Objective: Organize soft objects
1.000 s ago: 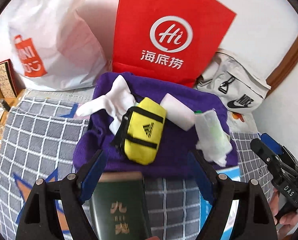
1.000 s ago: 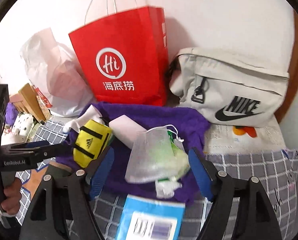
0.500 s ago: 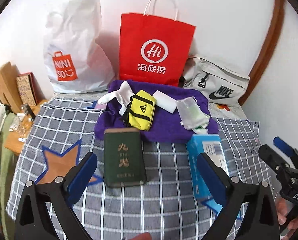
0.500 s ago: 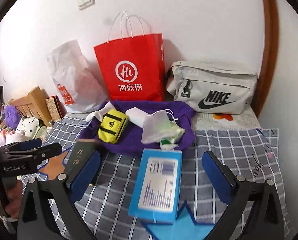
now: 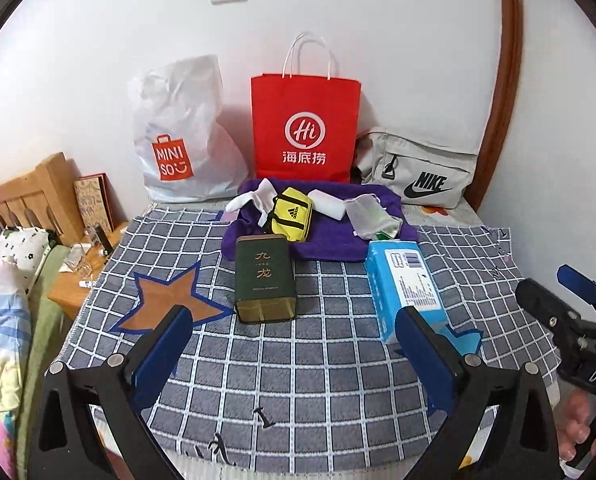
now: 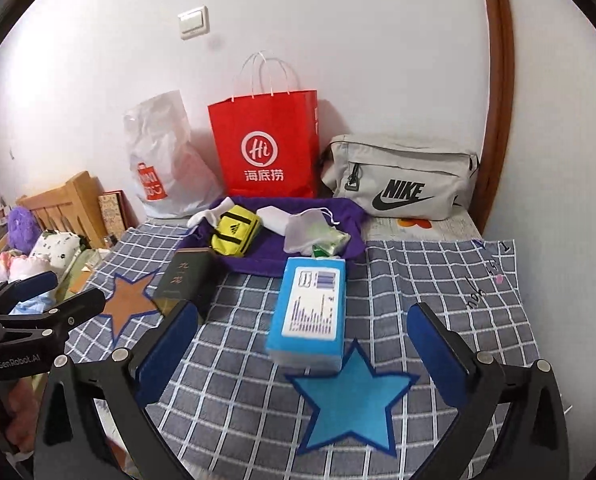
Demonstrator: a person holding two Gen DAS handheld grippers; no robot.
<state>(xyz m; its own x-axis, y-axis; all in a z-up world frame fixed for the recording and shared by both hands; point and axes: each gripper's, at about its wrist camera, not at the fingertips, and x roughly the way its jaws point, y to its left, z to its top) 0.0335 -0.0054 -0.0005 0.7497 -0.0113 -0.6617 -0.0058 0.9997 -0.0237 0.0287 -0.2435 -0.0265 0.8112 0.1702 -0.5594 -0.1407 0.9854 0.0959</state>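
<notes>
Both grippers have pulled well back from the pile in the last second: a moment ago they hung right over the purple cloth, and now the whole checked blanket (image 5: 318, 360) lies in view. The left gripper (image 5: 293, 344) and the right gripper (image 6: 304, 340) hover above its near edge, jaws spread wide, holding nothing.

Past them, mid-blanket, sit the two stiff things — the green box (image 5: 263, 276) by the brown star and the blue box (image 6: 310, 312) just behind the blue star.

Toward the far edge the purple cloth (image 5: 338, 244) carries the soft lot: white sock (image 5: 253, 200), yellow pouch (image 5: 291, 214), white roll (image 5: 330, 208), mesh bag (image 5: 368, 220). None has shifted.

Against the wall stand the white bag (image 5: 177, 140), red bag (image 5: 304, 128) and grey pouch (image 5: 418, 172).

Judged so, the retreat fits either a survey before sorting or a finished gathering.
</notes>
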